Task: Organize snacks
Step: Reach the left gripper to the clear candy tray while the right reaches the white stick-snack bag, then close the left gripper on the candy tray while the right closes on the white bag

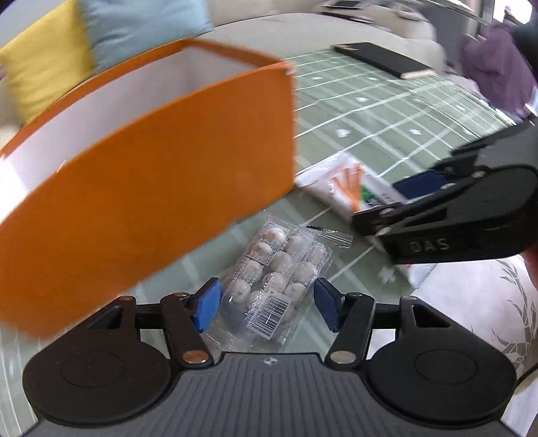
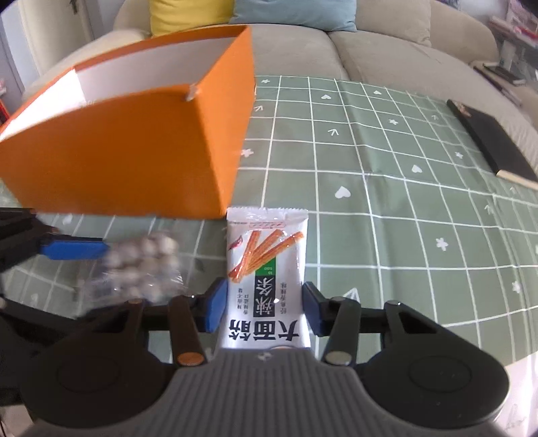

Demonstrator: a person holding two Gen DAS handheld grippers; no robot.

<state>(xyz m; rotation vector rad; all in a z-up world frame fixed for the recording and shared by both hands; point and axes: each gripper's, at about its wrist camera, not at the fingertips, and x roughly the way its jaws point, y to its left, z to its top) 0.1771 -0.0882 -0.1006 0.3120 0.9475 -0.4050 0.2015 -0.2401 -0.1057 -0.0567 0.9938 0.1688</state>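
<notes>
A clear pack of round white snacks [image 1: 272, 279] lies on the green checked tablecloth [image 1: 386, 111], between the open blue pads of my left gripper [image 1: 267, 307], not clamped. A white packet printed with orange sticks [image 2: 265, 269] lies between the open pads of my right gripper [image 2: 264, 307], with gaps on both sides. An open orange box with white inside [image 1: 151, 161] stands just behind both snacks; it also shows in the right wrist view [image 2: 134, 144]. The right gripper shows in the left wrist view [image 1: 390, 210] over the white packet [image 1: 349, 185]. A left gripper pad [image 2: 74, 250] touches the clear pack [image 2: 141, 265].
A black notebook [image 2: 494, 141] lies at the far right of the table. A beige sofa [image 2: 386, 43] with yellow [image 2: 188, 13] and blue [image 2: 296, 10] cushions stands behind the table. The table's near edge runs at the lower right [image 2: 470, 343].
</notes>
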